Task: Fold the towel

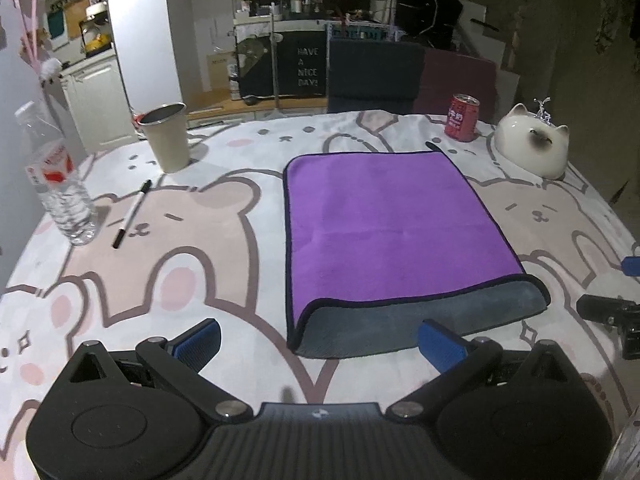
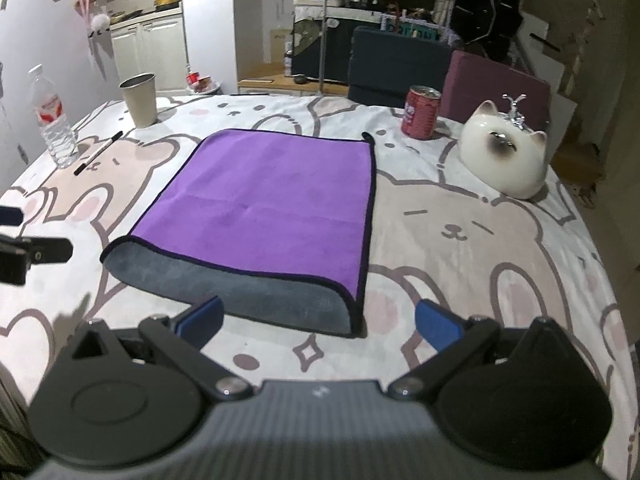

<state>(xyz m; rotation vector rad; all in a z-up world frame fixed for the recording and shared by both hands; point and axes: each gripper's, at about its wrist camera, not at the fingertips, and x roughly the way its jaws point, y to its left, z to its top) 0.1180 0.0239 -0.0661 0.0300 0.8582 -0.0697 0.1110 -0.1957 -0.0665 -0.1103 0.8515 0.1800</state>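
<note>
Both grippers hang just short of the towel's near edge, jaws spread wide and holding nothing. Seen from its own camera, the left gripper (image 1: pixel 320 340) sits in front of the near left part of the towel (image 1: pixel 384 220); the right gripper (image 2: pixel 320 320) lines up with the near right corner, so each is set to take one end of the same edge.

That towel lies flat in the middle of the tabletop (image 1: pixel 160 280), purple face up, with its near edge rolled over so the grey underside (image 1: pixel 420 320) shows as a band. The turned-over lip stands slightly proud of the cloth, which probably gives the fingers something to pinch.

Bottle (image 1: pixel 60 184), pen (image 1: pixel 132 214) and cup (image 1: pixel 168 138) stand off to the left, can (image 1: pixel 462 118) and cat figure (image 1: pixel 532 144) to the far right, all apart from the towel, so a fold away from the grippers looks unobstructed. No fold appears completed yet.
</note>
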